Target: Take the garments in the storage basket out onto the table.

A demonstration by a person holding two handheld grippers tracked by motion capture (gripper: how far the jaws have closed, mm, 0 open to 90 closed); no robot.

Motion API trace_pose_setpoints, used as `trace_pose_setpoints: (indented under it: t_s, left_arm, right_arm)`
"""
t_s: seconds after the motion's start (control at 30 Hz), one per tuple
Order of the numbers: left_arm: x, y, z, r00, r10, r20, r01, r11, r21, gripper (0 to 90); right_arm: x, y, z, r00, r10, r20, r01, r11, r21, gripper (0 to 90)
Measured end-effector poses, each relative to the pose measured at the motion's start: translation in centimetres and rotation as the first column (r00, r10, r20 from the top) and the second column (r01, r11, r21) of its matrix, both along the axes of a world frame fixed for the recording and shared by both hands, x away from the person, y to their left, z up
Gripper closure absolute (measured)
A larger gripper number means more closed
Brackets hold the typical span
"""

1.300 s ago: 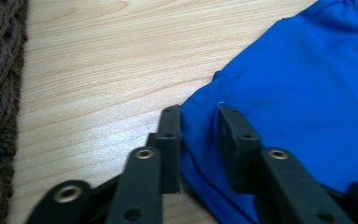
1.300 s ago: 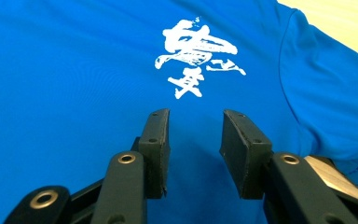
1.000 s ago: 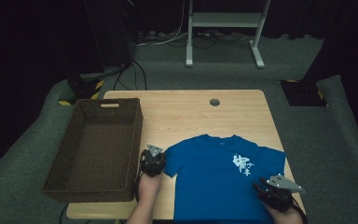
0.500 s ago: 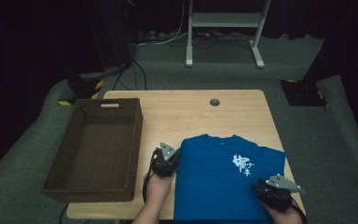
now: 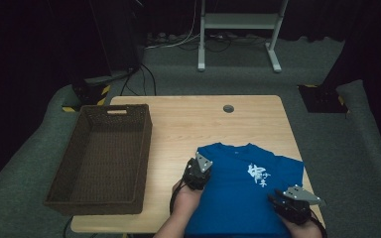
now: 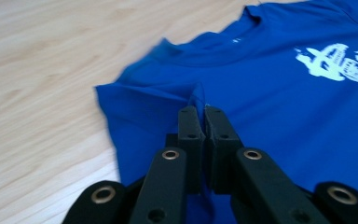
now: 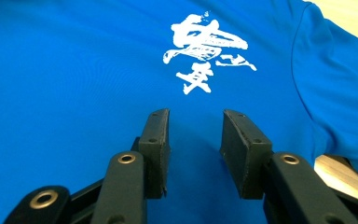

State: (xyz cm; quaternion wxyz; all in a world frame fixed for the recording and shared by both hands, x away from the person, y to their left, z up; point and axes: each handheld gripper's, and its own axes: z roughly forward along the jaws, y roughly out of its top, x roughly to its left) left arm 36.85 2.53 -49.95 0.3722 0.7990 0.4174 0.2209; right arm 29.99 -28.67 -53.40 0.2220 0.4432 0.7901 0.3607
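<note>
On the table's (image 5: pixel 178 119) near side, the left gripper (image 6: pixel 199 116) pinches the blue T-shirt's (image 5: pixel 243 183) folded sleeve; the right gripper (image 7: pixel 196 140) hovers half-open, holding nothing.

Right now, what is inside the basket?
Nothing shows inside the basket: in the high view its woven floor is bare. The near wall hides a strip of floor right behind it.

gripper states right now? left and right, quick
Left gripper: shut on a pinched fold of the blue T-shirt.
Right gripper: open, jaws apart over the shirt, nothing between them.
</note>
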Motion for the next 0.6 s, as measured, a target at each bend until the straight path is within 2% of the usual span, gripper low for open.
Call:
trace_pose_setpoints:
  t_s: [0.07,0.13,0.23,0.37,0.6]
  left_arm:
    - [0.0,-1.2,0.0,0.9996,-0.028,-0.007,0.028,0.9996,-0.006,78.9]
    - [-0.3,-2.4,0.4,0.9983,-0.058,0.008,0.059,0.9982,-0.009,73.2]
    - [-0.6,-2.9,1.3,0.9963,-0.077,0.037,0.078,0.9967,-0.022,71.6]
    - [-0.4,-1.5,1.6,0.9977,-0.044,0.051,0.045,0.9988,-0.018,73.5]
    - [-0.3,2.2,0.6,0.9995,0.019,0.026,-0.018,0.9995,-0.025,75.4]
  right_arm:
    - [0.0,0.0,0.0,1.0000,0.000,0.001,0.000,1.000,0.002,62.1]
    - [0.0,-0.1,0.0,1.0000,0.001,0.001,-0.001,1.000,0.004,61.8]
    - [0.0,-0.3,-0.1,1.0000,0.003,-0.001,-0.003,1.000,0.005,61.6]
    - [0.0,-0.4,-0.1,1.0000,0.000,-0.004,0.000,1.000,0.009,61.6]
    - [0.1,-0.2,-0.1,1.0000,0.007,-0.003,-0.007,1.000,0.005,61.6]
